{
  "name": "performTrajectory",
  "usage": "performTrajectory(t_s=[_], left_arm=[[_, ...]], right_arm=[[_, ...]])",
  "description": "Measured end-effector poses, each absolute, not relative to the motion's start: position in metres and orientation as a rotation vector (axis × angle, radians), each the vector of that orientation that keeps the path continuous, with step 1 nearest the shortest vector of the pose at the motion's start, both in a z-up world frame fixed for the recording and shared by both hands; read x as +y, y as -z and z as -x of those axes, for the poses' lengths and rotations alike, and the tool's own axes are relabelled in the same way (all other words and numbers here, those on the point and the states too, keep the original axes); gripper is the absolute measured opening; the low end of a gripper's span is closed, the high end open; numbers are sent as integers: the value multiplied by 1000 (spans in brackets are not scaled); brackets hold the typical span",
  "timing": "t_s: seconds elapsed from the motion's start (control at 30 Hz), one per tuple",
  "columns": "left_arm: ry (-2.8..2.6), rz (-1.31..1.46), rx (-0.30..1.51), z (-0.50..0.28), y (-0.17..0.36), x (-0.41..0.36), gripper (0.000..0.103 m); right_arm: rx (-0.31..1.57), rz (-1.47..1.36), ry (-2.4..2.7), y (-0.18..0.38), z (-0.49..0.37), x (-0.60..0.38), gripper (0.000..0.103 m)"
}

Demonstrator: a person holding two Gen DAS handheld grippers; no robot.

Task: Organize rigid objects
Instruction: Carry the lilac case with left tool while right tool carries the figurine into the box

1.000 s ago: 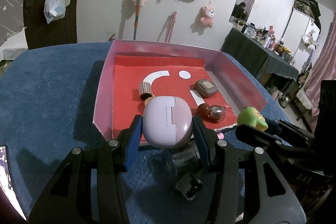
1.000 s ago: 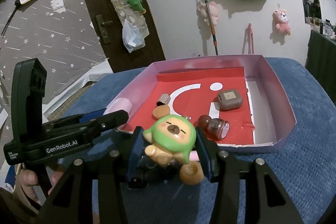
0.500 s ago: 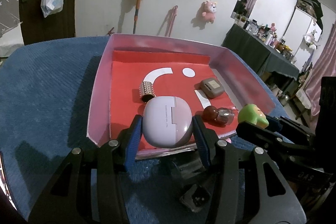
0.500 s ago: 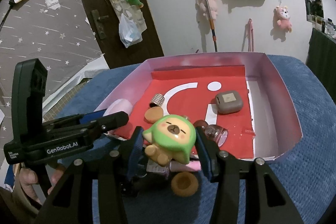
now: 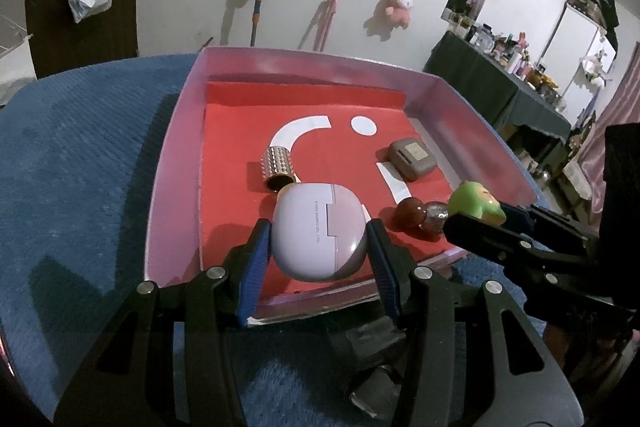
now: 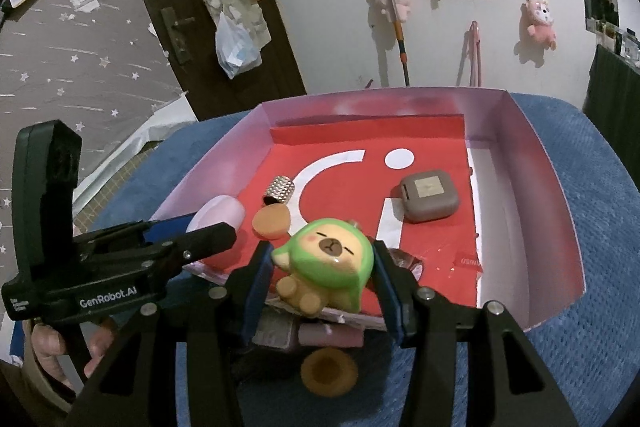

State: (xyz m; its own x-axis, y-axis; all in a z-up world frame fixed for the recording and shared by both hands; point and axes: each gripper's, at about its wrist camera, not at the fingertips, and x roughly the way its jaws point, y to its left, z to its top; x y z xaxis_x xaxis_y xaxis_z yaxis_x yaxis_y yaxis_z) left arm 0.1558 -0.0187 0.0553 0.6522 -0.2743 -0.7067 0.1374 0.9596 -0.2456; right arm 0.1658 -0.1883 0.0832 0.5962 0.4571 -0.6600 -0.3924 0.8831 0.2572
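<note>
The rounded lilac plastic earbud case point(image 5: 319, 231) sat square between my left gripper point(image 5: 319, 247) pads, broad smooth face up, out over the near edge of the shallow pink-walled cardboard tray with the red liner point(image 5: 172, 155). I judged it light and rigid but slick, a glossy curved shell that could squirt out of a pinch, so holding it across the widest part of its flanks, as I had it, looked right. The jaws were closed in to its width, blue pads point(image 5: 256, 259) pressed on both sides.

On my right, the glossy green-hooded capybara figurine point(image 6: 328, 263) lay on its back, face up, in the right gripper point(image 6: 322, 279), pads against the hood's sides, also over the tray's near rim. It seemed a hard, light, lumpy thing; I reckoned the hood gave the firmest purchase and the small feet would not. Those jaws were narrowed onto it too.

In the tray lay a studded metallic cylinder point(image 5: 278, 169), a taupe square pouch-like case point(image 5: 412, 159), a dark red bead-like ornament point(image 5: 412, 217) and a flat orange-brown disc point(image 6: 271, 223). Below, on the blue textured cloth point(image 5: 80, 155), more bits waited, including a brown ring-shaped piece point(image 6: 329, 373).
</note>
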Motion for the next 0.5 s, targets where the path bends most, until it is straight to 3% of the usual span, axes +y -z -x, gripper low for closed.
performTrajectory(t_s=[0.5], left_arm=[[271,165,927,-170,-38,-27,46]], right_arm=[[870,-87,-513,-67,-183,-184,52]])
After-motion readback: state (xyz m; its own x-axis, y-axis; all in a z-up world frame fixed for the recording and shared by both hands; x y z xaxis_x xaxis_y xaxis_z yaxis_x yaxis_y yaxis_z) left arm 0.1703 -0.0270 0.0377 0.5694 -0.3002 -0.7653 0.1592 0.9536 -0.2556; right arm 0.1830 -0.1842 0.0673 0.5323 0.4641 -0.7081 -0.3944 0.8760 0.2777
